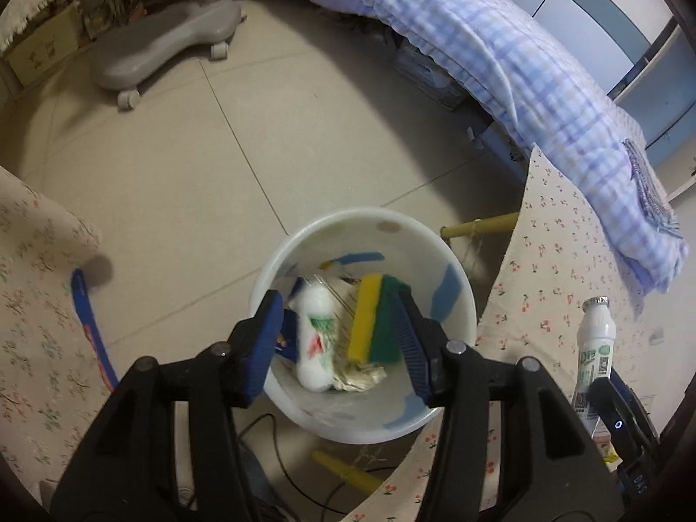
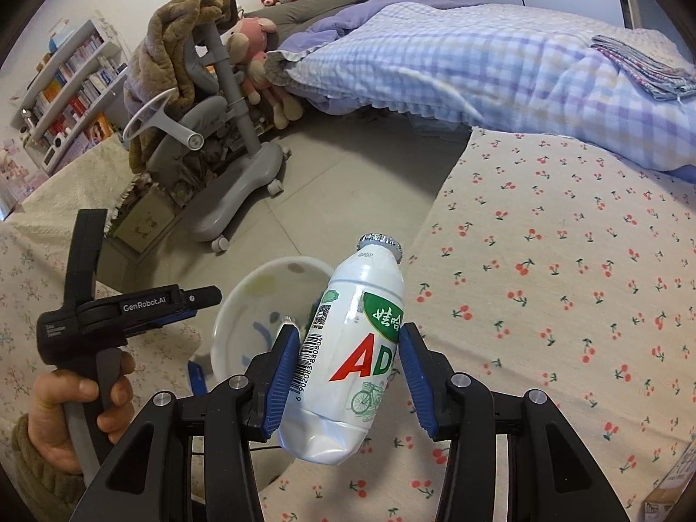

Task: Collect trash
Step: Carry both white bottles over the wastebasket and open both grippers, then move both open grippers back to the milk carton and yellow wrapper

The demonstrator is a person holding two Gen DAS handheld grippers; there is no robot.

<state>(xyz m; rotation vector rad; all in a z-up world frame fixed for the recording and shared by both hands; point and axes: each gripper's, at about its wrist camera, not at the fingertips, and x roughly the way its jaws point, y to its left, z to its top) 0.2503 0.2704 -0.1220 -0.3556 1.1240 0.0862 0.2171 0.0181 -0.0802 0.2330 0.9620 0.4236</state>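
Black gripper arms with blue ribbed pads are filling the bottom of both views. Low in the left wrist view, the left gripper (image 1: 339, 339) is pointing down into a white bin (image 1: 461, 304) at lower centre, its jaws standing apart with nothing pressed between them. Inside the bin a white bottle (image 1: 315, 335) is lying beside a yellow and green sponge (image 1: 374, 317), which looks blurred and is sitting right against the right-hand pad, though whether the two are touching cannot be told. A crumpled tissue (image 1: 361, 380) is lying under the sponge at the bottom of the bin.

At lower centre of the right wrist view, the right gripper (image 2: 348, 365) is clamping a second bottle (image 2: 348, 361), white with a green and red label, a barcode and a foil cap, tilted with the cap toward the upper right. Its base is looking dented. The same bottle (image 1: 593, 348) is showing at the lower right of the left wrist view. Left of that bottle the bin (image 2: 230, 317) is sitting on the tiled floor (image 2: 348, 182), at the edge of a cherry-print cloth (image 2: 565, 282) that is covering the right half of the frame. At lower left a hand (image 2: 82, 409) is gripping the left gripper's handle. A grey chair (image 2: 226, 165) is standing at upper left, and a checked quilt (image 2: 500, 69) is spreading across the upper right.
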